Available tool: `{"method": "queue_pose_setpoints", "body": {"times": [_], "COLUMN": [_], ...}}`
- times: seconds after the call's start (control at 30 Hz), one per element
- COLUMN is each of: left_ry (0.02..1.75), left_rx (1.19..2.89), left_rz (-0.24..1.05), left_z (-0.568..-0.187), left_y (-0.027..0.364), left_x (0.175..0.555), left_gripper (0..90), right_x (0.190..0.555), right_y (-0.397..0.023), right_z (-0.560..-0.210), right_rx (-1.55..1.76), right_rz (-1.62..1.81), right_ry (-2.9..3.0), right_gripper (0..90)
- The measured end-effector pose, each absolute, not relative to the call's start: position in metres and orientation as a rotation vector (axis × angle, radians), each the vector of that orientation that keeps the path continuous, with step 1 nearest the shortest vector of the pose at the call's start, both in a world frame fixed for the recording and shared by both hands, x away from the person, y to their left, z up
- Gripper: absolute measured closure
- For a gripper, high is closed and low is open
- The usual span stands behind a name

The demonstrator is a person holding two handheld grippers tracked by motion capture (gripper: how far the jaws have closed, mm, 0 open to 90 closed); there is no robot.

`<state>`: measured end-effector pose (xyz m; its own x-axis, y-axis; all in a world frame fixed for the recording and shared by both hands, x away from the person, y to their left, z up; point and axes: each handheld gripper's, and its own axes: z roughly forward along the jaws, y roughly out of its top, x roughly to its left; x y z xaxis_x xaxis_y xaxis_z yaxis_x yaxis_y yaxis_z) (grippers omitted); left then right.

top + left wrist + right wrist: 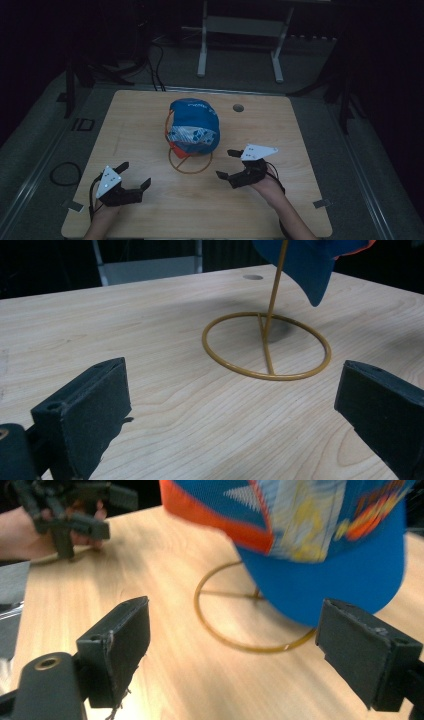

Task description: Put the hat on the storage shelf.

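A blue cap (194, 125) with orange trim and a patterned front panel hangs on a gold wire stand whose ring base (192, 172) lies on the wooden table (300, 150). My left gripper (135, 175) is open near the front left, apart from the stand. In the left gripper view, the ring (265, 376) and upright rod lie ahead of the left gripper (232, 375), with the cap's brim (305, 265) above. My right gripper (226, 163) is open just right of the ring. In the right gripper view, the right gripper (235, 615) faces the cap (325, 540) and ring (240, 642).
A round cable hole (238, 107) sits in the table behind the cap. A white frame with two legs (240, 30) stands on the floor beyond. Cables (65, 172) lie on the floor at left. The other hand and its gripper (70, 510) show far off.
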<state>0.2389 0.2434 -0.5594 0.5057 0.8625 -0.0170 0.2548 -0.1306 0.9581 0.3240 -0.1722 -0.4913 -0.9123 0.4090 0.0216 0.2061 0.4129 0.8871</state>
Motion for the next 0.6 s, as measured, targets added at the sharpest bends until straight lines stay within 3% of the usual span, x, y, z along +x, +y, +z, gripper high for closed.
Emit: {"method": "queue_pose_setpoints", "body": {"times": [0.6], "left_ry": [0.977], "left_rx": [1.668], "left_rz": [0.711], "left_z": [-0.560], "left_y": [0.243], "left_x": [0.240], "left_gripper": [1.8], "right_x": [0.316], "right_y": [-0.204], "right_z": [-0.544], "right_rx": [0.654], "right_rz": [1.398], "right_ry": [2.543], "right_gripper": [14.7]}}
